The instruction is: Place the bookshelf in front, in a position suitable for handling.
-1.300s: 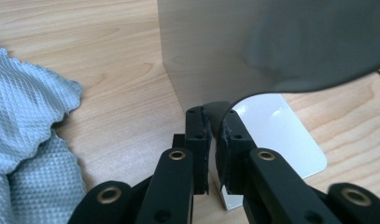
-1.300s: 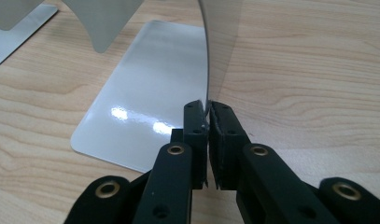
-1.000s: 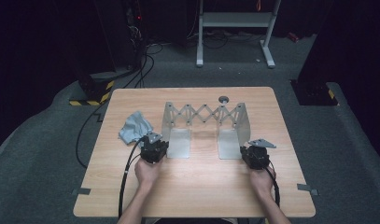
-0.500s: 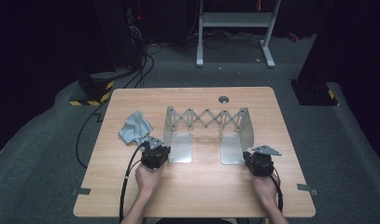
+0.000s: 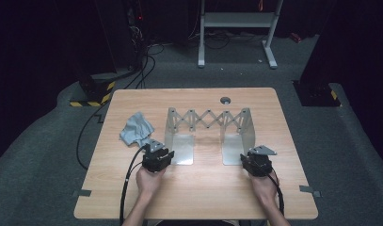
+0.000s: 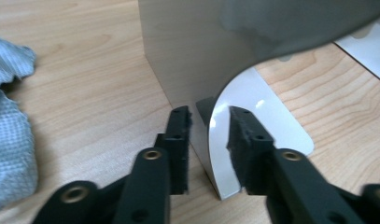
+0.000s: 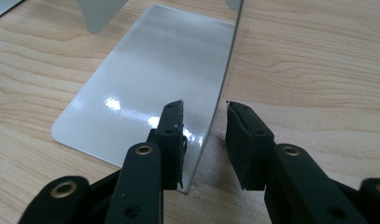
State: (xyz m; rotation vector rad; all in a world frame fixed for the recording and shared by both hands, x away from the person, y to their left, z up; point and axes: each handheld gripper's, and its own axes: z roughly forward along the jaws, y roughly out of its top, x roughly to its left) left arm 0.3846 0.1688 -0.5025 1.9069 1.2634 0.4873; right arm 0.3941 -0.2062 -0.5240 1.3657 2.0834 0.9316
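Observation:
A metal folding rack (image 5: 208,120) stands mid-table: two upright end plates joined by a scissor lattice, each with a flat foot. My left gripper (image 5: 157,157) (image 6: 208,135) sits at the near edge of the left end plate (image 6: 187,56). Its jaws have just been opening, and the plate's edge stands between them untouched. My right gripper (image 5: 257,162) (image 7: 208,135) straddles the near edge of the right end plate (image 7: 225,79) in the same way. Its jaws have also just been opening and stand off the metal on both sides.
A crumpled grey-blue cloth (image 5: 136,129) (image 6: 10,135) lies left of the rack, close to my left gripper. A round cable hole (image 5: 225,100) sits near the far edge of the wooden table (image 5: 198,197). Cables trail from both grippers toward the near edge.
Both hands have drawn back slightly toward the near table edge. The rack and the cloth stay where they were.

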